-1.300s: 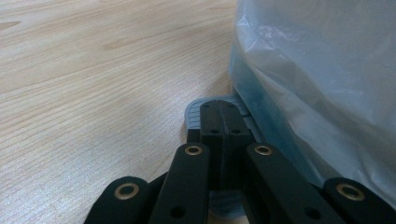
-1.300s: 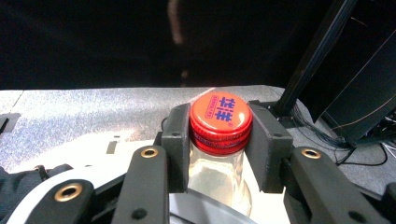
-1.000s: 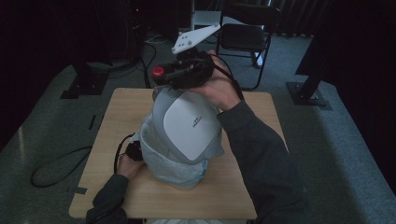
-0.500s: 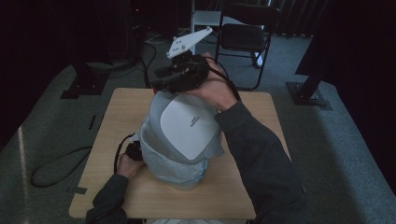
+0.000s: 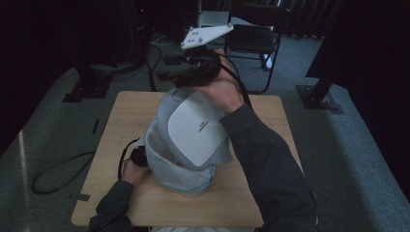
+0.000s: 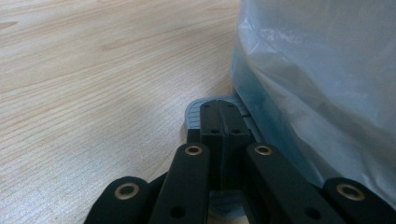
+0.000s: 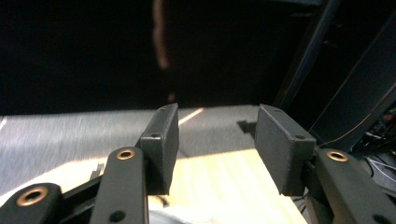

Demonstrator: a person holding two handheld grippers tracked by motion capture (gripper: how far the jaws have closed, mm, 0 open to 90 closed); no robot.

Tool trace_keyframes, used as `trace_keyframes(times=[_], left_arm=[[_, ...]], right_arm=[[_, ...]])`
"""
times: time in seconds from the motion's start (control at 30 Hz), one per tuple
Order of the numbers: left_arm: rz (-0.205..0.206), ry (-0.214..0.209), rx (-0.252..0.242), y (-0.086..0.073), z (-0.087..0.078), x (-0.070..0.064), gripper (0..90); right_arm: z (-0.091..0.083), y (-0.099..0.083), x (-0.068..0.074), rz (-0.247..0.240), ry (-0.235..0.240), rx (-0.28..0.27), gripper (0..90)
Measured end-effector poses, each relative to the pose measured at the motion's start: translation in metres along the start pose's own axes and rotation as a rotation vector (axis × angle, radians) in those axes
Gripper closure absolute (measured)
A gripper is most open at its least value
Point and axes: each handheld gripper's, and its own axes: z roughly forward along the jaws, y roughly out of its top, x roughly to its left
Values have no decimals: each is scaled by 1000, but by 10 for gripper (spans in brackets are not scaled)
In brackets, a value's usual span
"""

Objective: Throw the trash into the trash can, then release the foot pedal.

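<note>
- Pedal bin [image 5: 193, 130], bag-lined, sits mid-bench [image 5: 270, 121].
- Left gripper [image 6: 219, 121]: jaws closed, pressing the bin's foot pedal [image 6: 194, 112].
- Right gripper [image 7: 212, 144]: jaws wide, empty, above the raised lid.
- Advice: hold pedal pressure steady.

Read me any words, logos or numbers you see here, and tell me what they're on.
Small dark logo mark on the grey-and-white bin lid: too small and blurred to read.
Pale blue plastic bin liner, wooden table, left claw and right claw: no text visible.
</note>
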Motion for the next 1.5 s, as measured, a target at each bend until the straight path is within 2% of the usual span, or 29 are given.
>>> trace_keyframes(times=[0.1,0.27,0.4,0.57,0.67,0.77,0.9,1.07,1.2,1.43,1.5], left_arm=[[-1,-1,-1,0,0,0,900],[-2,0,-1,0,0,0,900],[-3,-3,-1,0,0,0,900],[-3,-2,0,0,0,0,900],[-4,3,-4,0,0,-1,900],[-3,0,-2,0,0,0,900],[-6,0,-3,0,0,0,900],[-4,3,-5,0,0,-1,900],[-4,7,-5,0,0,-1,900],[11,16,-5,0,0,-2,900],[12,13,-5,0,0,-2,900]], right_arm=[[-5,1,-4,21,-40,-36,470],[-11,1,-7,30,-85,-53,440],[-14,0,-9,9,-146,-52,432],[-19,-11,-22,35,-235,-57,432],[-21,-19,-30,66,-252,-71,432],[-21,-28,-38,80,-279,-47,425],[-22,-38,-46,115,-300,-46,416],[-22,-48,-52,131,-329,-45,412],[-22,-58,-58,136,-358,-17,404],[-24,-77,-69,174,-389,-2,400],[-25,-86,-75,198,-400,5,398]])
